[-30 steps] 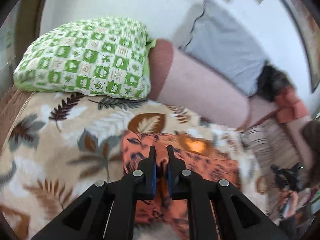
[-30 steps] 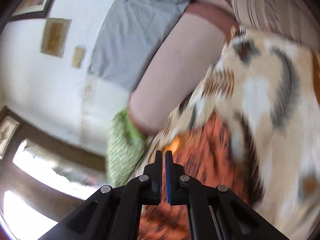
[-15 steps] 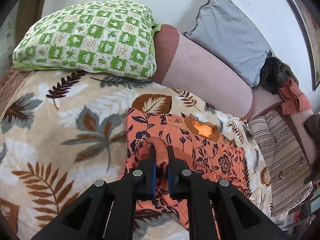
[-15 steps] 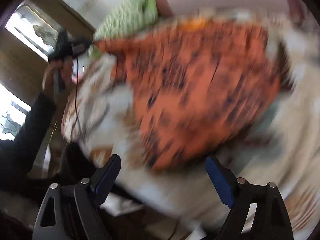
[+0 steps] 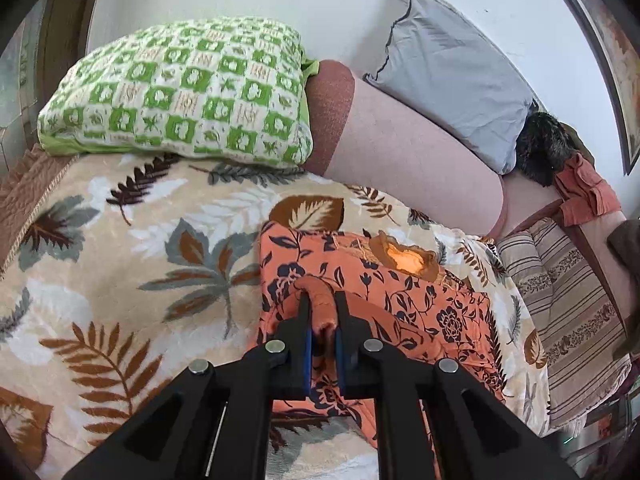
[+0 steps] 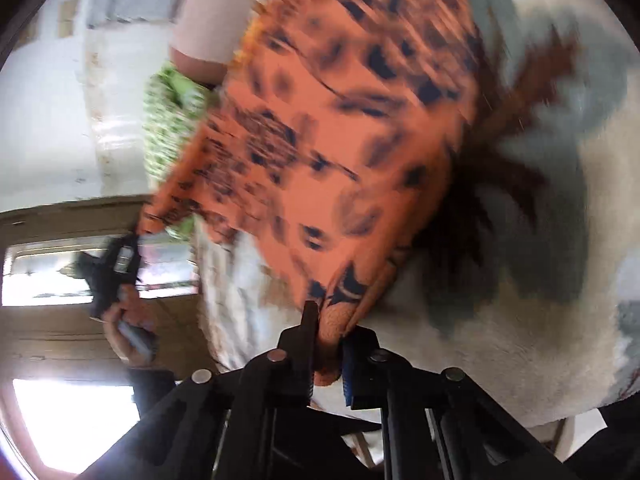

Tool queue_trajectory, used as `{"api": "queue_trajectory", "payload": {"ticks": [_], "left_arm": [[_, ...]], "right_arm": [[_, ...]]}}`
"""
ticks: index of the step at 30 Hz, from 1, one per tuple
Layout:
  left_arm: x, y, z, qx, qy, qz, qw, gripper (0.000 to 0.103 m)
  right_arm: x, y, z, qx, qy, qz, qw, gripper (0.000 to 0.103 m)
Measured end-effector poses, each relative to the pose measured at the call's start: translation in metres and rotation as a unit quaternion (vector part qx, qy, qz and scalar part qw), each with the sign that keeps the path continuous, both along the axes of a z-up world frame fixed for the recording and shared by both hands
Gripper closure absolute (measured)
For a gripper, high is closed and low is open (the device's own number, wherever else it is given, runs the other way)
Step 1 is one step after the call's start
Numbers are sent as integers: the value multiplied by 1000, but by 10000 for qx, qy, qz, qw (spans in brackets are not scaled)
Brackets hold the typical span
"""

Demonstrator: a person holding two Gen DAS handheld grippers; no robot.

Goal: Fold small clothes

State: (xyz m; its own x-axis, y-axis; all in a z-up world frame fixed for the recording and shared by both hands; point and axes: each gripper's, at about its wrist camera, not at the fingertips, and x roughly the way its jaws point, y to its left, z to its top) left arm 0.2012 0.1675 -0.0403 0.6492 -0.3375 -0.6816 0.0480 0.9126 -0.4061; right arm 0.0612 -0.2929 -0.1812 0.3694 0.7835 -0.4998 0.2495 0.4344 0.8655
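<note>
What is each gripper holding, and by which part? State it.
Both hold the orange floral garment: the left gripper pinches a raised fold near its left edge; the right gripper pinches a corner.

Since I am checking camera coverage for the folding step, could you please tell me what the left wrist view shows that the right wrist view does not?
Only the left wrist view shows the grey cushion, the striped cushion and the garment's neckline, sharply, with the left gripper shut on a fold.

Only the right wrist view, blurred, shows a bright window, the person's hand on the other tool, and the right gripper shut on the garment's corner.

Both show the orange floral garment, leaf-print blanket and green checked pillow.
</note>
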Motion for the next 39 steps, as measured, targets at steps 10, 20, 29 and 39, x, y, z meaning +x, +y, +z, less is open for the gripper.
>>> {"api": "queue_trajectory", "payload": {"ticks": [10,20,29,39], "left_arm": [[101,4,19,23,-154,181,9997,92],[94,30,-85,584,874,498,9932,44],[74,-45,-134,1228,1527,-550,9791,44],[28,-63,-15,970,679,-332,9924,86]], "right_arm": [[202,-106,76,475,-1478,-996,9828,89],[210,-121,3,-1877,-974,-888,9733,19],[244,-68,-25,-2610,-657,662,9608,23],[210,-62,74,-2106,-1229,531,9684,84]]}}
